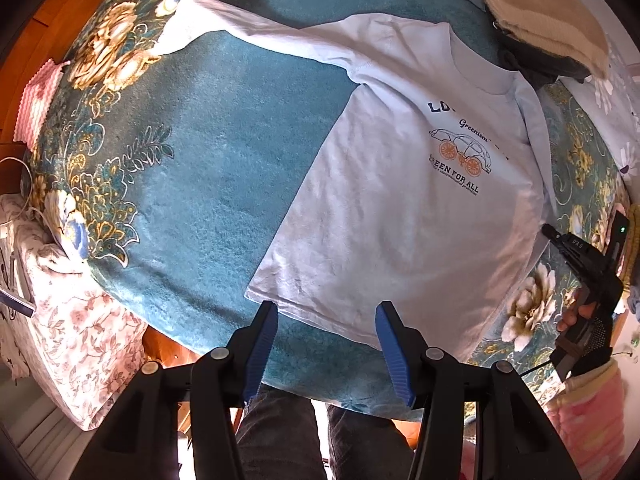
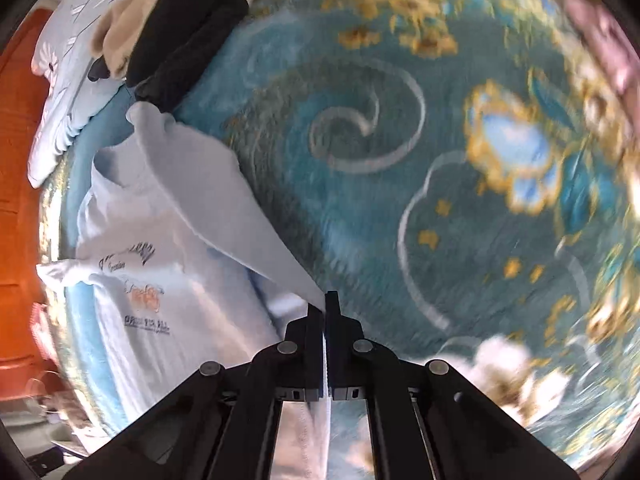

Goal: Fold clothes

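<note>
The right gripper [image 2: 324, 304] pinches the T-shirt [image 1: 400, 208] by its side edge, lifting it toward ten o'clock, I'd judge to fold inward; the left gripper [image 1: 326, 320] hangs spread at the hem; shirt flat on the teal blanket [image 1: 208, 160].

- On the chest of the pale T-shirt [image 1: 400, 184], right of centre in your left wrist view, you can read "Greenism" in script and below it "EEN FOR ALL" — the top line shows only "LO".
- A finer line under that is too small to read.
- In your right wrist view the same print [image 2: 146, 296], lower left, is blurred — unreadable.
</note>
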Action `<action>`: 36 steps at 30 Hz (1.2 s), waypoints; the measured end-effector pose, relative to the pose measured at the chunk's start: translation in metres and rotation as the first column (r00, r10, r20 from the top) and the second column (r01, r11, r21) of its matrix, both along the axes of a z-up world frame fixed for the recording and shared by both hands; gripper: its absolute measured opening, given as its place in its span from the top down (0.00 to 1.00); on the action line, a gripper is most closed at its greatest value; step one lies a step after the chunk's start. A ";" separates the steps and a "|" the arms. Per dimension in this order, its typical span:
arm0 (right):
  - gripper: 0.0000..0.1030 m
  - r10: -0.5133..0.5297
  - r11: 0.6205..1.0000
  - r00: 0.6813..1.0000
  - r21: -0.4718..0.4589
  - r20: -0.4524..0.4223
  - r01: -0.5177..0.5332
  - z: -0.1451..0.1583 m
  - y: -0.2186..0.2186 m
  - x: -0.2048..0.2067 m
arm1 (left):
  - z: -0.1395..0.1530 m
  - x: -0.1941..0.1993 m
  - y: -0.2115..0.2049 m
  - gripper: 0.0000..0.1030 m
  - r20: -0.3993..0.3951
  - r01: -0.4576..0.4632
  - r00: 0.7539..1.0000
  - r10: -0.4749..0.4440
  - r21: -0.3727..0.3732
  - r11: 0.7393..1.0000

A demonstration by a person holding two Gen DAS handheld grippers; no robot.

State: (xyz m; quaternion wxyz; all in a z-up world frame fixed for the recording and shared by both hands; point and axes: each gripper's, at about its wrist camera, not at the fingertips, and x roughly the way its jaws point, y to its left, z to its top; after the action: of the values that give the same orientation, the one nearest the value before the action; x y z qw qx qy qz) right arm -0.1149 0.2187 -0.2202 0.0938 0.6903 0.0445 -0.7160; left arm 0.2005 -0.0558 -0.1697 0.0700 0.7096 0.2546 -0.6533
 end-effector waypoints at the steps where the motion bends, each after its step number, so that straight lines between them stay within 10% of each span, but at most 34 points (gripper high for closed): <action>1: 1.00 0.017 0.999 0.999 0.034 -0.034 -0.015 0.008 -0.001 -0.008 | -0.001 0.001 -0.001 0.47 0.002 -0.002 1.000 0.002 0.001 1.000; 10: 0.97 0.149 0.959 0.958 0.273 -0.246 -0.079 0.059 -0.020 -0.096 | -0.006 0.004 -0.005 0.46 0.016 -0.014 1.000 0.014 0.005 1.000; 16: 0.48 0.071 0.997 0.978 0.042 -0.195 -0.064 0.067 -0.001 -0.074 | -0.008 0.001 -0.002 0.46 0.018 0.003 1.000 -0.003 0.017 1.000; 22: 0.48 -0.194 0.981 0.975 -0.032 -0.108 0.192 0.062 0.066 0.015 | -0.012 -0.003 0.000 0.44 0.023 0.001 1.000 -0.002 0.028 1.000; 26: 0.48 -0.398 0.913 0.914 -0.066 0.083 0.403 0.028 0.099 0.093 | -0.013 -0.007 0.009 0.44 0.025 0.028 0.999 -0.029 0.035 0.999; 33: 0.50 -0.549 0.819 0.820 -0.089 0.164 0.566 0.004 0.091 0.139 | -0.005 -0.017 0.029 0.44 0.007 0.110 0.994 -0.110 0.024 0.994; 36: 0.82 -0.532 0.829 0.826 -0.086 0.186 0.553 0.005 0.076 0.138 | -0.002 -0.017 0.033 0.44 0.002 0.123 0.992 -0.123 0.022 0.992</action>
State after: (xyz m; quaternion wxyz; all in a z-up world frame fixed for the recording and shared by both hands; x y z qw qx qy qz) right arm 0.0227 0.2943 -0.2156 -0.0637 0.7194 -0.2101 -0.6590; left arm 0.1833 -0.0224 -0.1722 0.0222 0.7259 0.2173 -0.6522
